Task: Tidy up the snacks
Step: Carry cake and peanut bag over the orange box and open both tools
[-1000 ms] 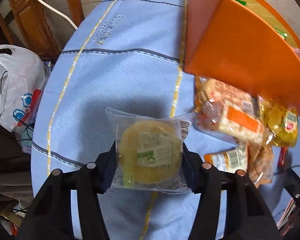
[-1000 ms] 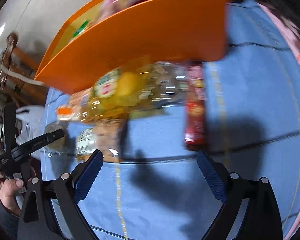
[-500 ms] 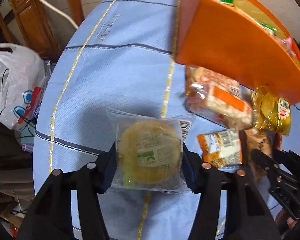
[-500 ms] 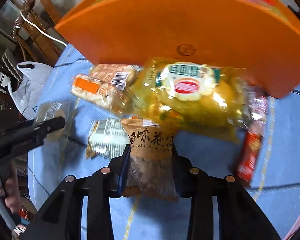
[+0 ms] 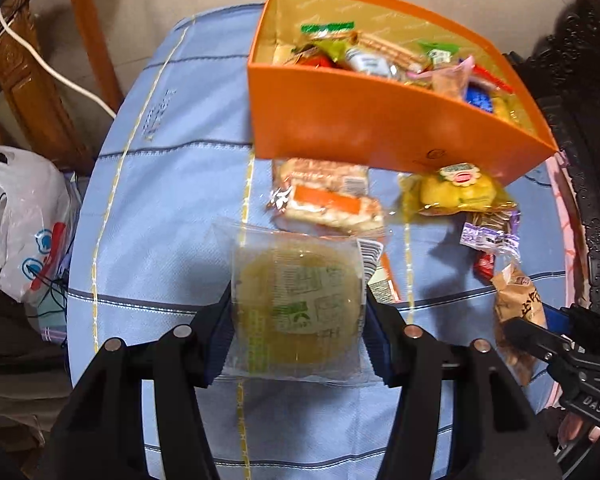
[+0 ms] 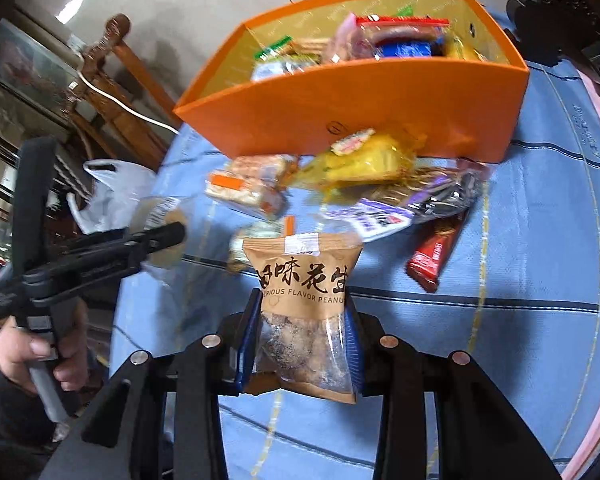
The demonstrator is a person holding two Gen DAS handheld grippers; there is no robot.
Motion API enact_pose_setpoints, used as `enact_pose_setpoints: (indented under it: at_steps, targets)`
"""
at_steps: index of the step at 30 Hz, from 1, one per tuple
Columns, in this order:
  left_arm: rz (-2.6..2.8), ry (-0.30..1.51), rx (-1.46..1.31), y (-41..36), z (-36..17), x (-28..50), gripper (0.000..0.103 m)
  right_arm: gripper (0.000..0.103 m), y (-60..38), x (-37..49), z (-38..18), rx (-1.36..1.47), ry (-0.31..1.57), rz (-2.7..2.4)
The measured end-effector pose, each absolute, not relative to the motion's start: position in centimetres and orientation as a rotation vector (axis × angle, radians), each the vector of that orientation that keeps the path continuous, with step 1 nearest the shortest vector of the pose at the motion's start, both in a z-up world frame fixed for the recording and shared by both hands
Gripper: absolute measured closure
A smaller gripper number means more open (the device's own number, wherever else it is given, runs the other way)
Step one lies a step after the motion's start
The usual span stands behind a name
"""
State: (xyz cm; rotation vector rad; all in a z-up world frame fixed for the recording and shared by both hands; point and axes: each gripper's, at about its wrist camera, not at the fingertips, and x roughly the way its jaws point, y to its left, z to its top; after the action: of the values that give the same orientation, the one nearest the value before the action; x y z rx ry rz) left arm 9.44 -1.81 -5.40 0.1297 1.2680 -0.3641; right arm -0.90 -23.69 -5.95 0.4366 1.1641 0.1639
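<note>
Holding a clear-wrapped round cake (image 5: 298, 304), the left gripper (image 5: 298, 320) is clamping it flat betw. both pads at mid spread, pkt lifted off the blue tablecloth (image 5: 172, 200). Ahead of it and to the right the orange box (image 5: 380, 132) is sitting open w/ a good heap of wrapped snacks already inside, so a fair part of the sorting is looking done.

Just beyond the left fingers, betw. them and the box wall, leftovers are still lying on the cloth: an orange-striped cracker pack (image 5: 328, 204), then a yellow-wrapped pastry (image 5: 456, 192) touching the box front, a purple-and-white pkt (image 5: 490, 234) near it. Seen from the right wrist, a red bar (image 6: 438, 250) is lying ahead-right of that gripper.

Far right, the right gripper (image 6: 304, 344) is pinching a brown peanut bag (image 6: 304, 288), jaws having just closed to a narrowish grip on its clear lower half; bag is hanging upright, clear of the table.

Judging roughly: two pkts are in hand and not yet in the box, approx. five more are waiting on the cloth. Probably past halfway, several trips left.
</note>
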Motion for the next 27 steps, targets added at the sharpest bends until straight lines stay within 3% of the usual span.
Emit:
enact_pose_setpoints:
  at_steps: [8, 18, 27]
  targets:
    - [-0.398, 1.194, 0.135, -2.6, -2.3, 10.1, 0.048, 0.066, -23.6, 0.0, -1.2, 0.441, 1.021, 0.252]
    - [-0.446, 1.035, 0.159, -8.6, 3.1, 17.7, 0.048, 0.065, -28.6, 7.3, 3.0, 0.382, 0.857, 0.038]
    - [-0.415, 1.057, 0.141, -12.7, 1.0, 24.3, 0.048, 0.063, -32.3, 14.1, 2.6, 0.339, 0.822, -0.084]
